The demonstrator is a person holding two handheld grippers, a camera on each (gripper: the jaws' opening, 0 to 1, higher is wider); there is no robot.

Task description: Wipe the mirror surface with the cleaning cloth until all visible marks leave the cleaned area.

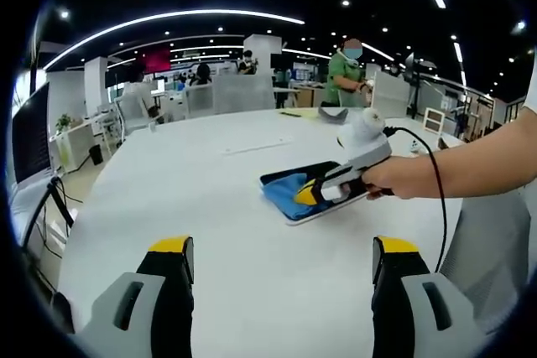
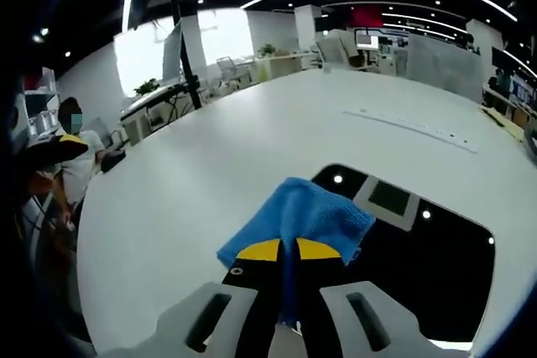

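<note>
Right gripper (image 2: 288, 251) clamped narrow on a blue cleaning cloth (image 2: 304, 217), pressed onto the near left part of the mirror (image 2: 436, 257). Mirror flat on the white table (image 1: 201, 199), far right of the left gripper (image 1: 283, 259). Left gripper wide apart, holding nothing, above bare tabletop.

Open-plan office: desks (image 1: 84, 136), monitor (image 1: 29, 136), swivel chairs (image 2: 226, 69), ceiling strip lights (image 1: 168, 18) (people working behind)
</note>
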